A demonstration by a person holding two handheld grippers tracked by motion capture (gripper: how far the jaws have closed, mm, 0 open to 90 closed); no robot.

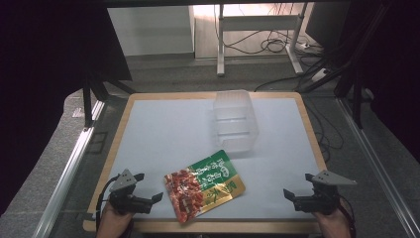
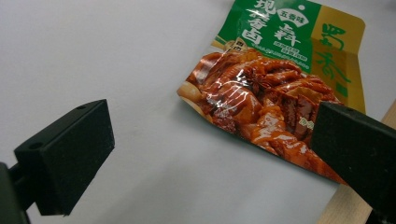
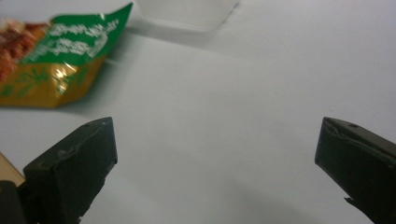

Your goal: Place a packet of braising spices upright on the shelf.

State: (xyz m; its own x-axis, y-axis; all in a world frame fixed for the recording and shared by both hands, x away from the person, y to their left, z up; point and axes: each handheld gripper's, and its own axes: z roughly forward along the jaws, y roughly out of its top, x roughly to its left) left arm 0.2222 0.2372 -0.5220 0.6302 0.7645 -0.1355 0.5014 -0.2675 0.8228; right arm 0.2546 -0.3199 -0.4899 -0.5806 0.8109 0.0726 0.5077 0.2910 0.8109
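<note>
Dim room, grey floor with loose cables (image 1: pixel 270 44), then a wood-edged white tabletop (image 1: pixel 163 134) carrying a clear plastic box (image 1: pixel 235 121) toward the back. Flat, glossy green-gold-and-red foil snack pouch (image 1: pixel 204 184) lying near the front edge, just ahead of that box; probably light, floppy and slick, so best pinched at a sealed edge. Left gripper (image 1: pixel 148 188) and right gripper (image 1: pixel 297 187) both hovering wide open either side, holding nothing.
</note>
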